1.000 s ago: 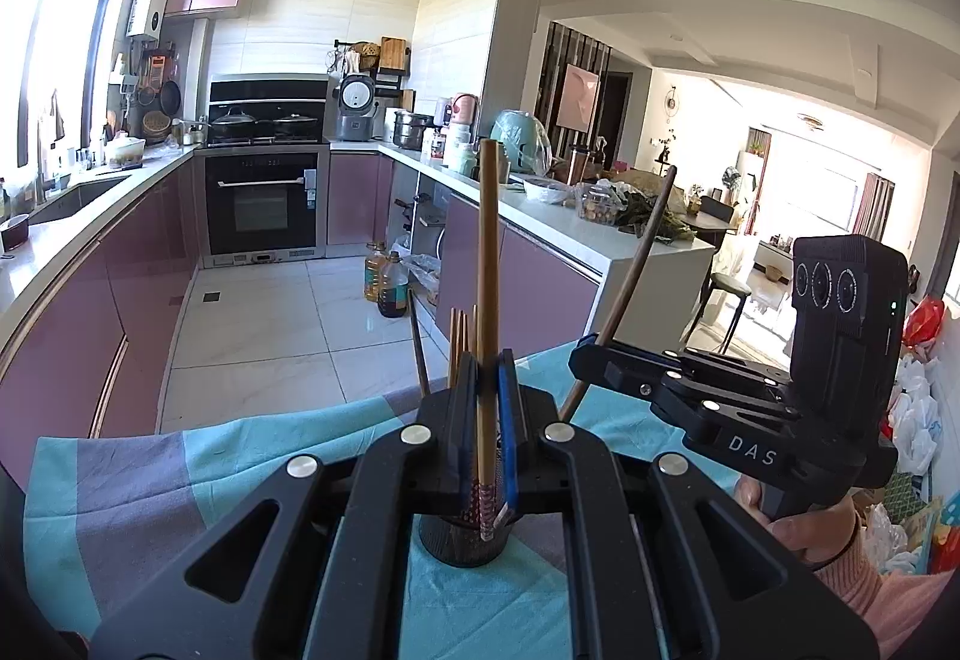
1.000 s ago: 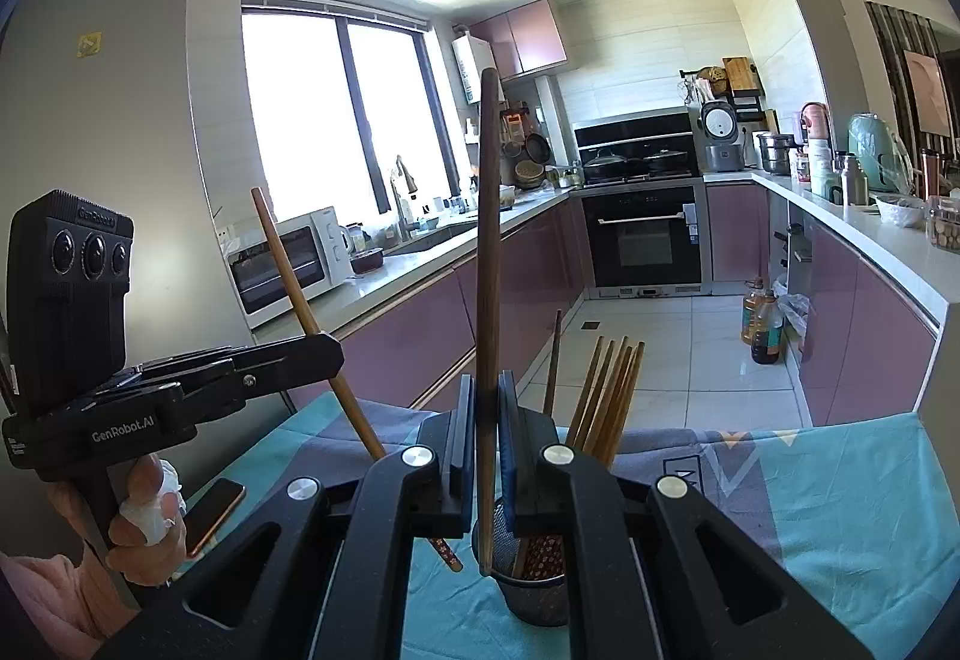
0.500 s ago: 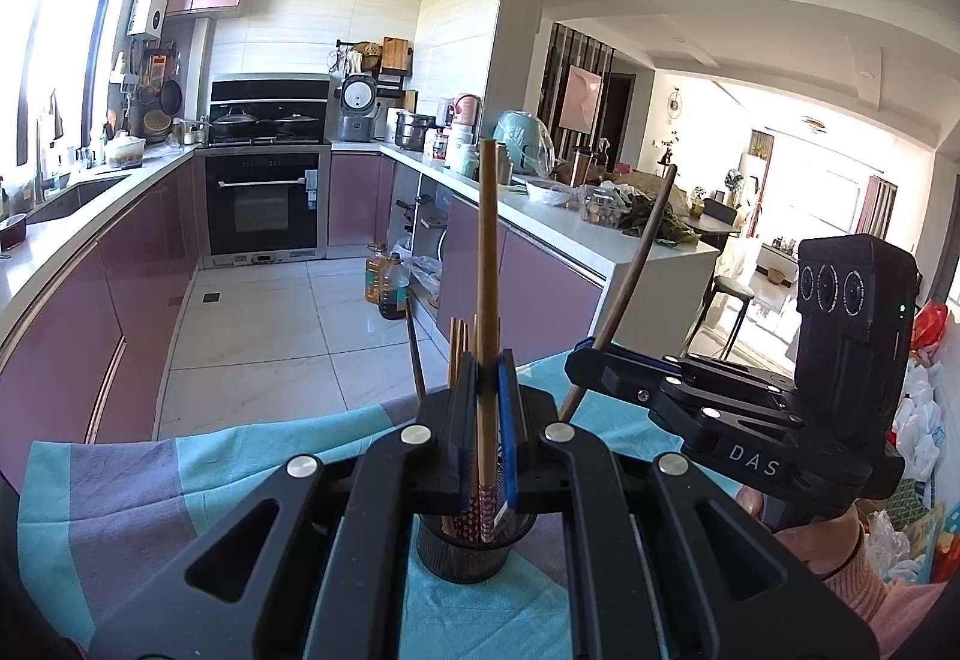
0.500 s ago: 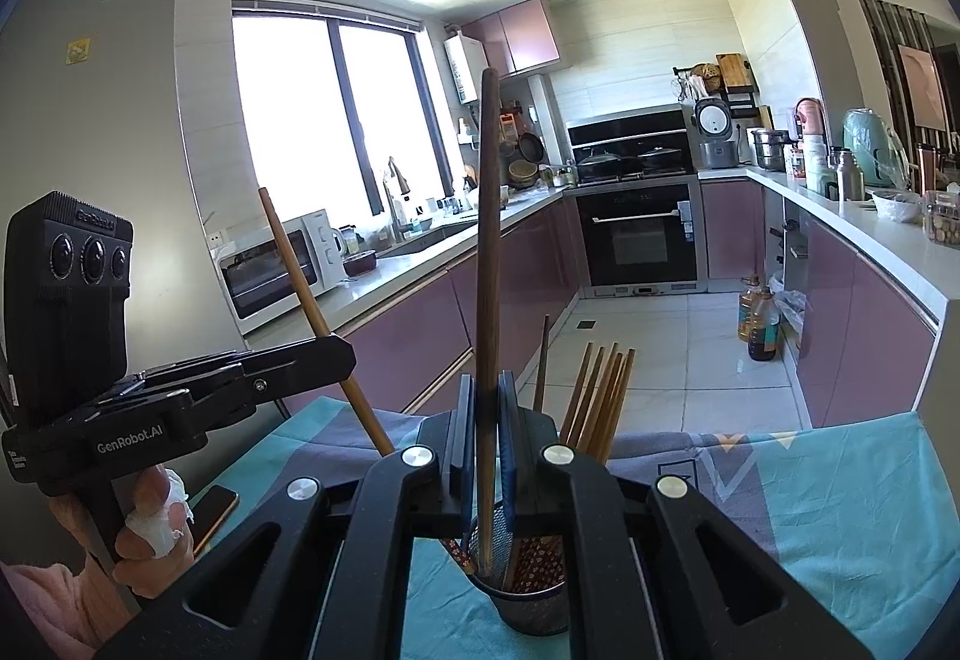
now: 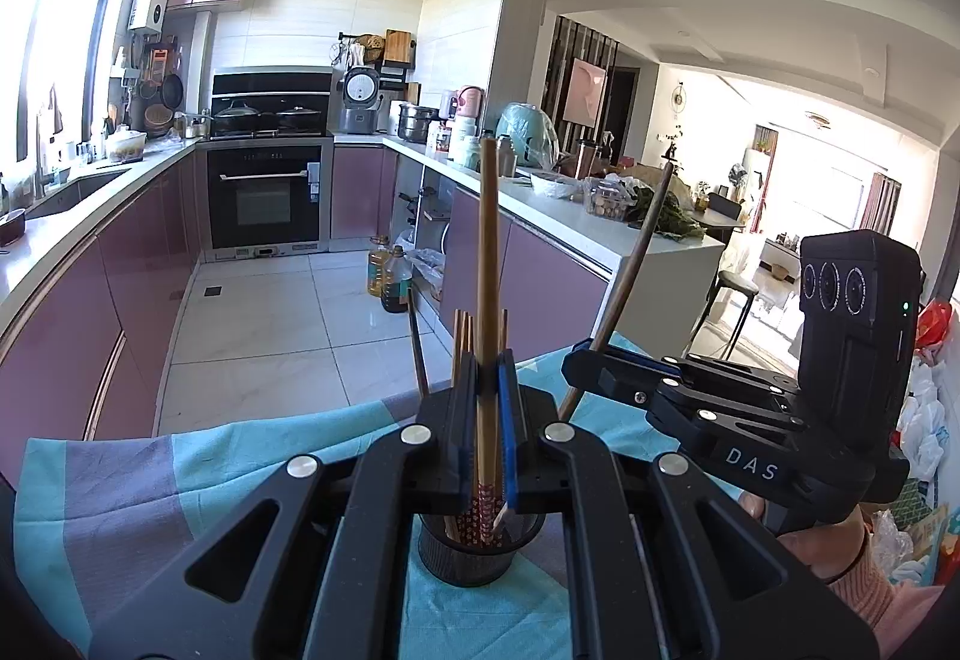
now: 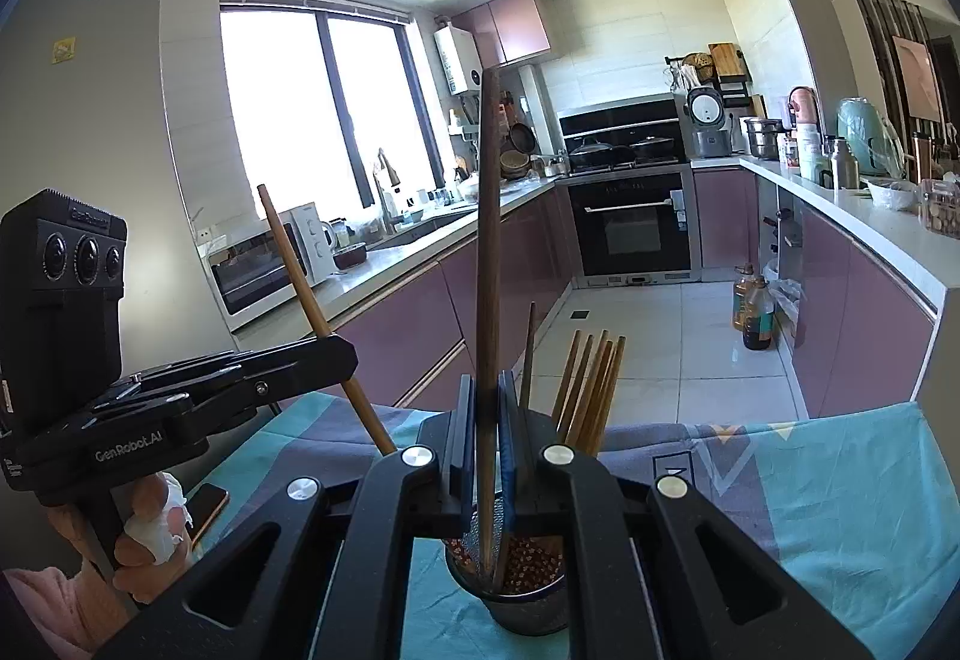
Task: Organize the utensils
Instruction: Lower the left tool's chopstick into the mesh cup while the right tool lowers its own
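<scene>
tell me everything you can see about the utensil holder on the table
The utensil holder is a small dark round cup, apparently mesh metal, standing upright on the teal and grey tablecloth. Several light wooden chopsticks with red patterned lower ends lean inside it, plus one darker stick. Both claws hover over it: the left claw holds a light chopstick and the right claw a dark one, tips down inside the cup.

Both grippers clamped, held side by side

The left gripper and right gripper tilt slightly downward, jaws closed, each pinching an upright stick. A hand grips the left handle; another hand grips the right.
</scene>
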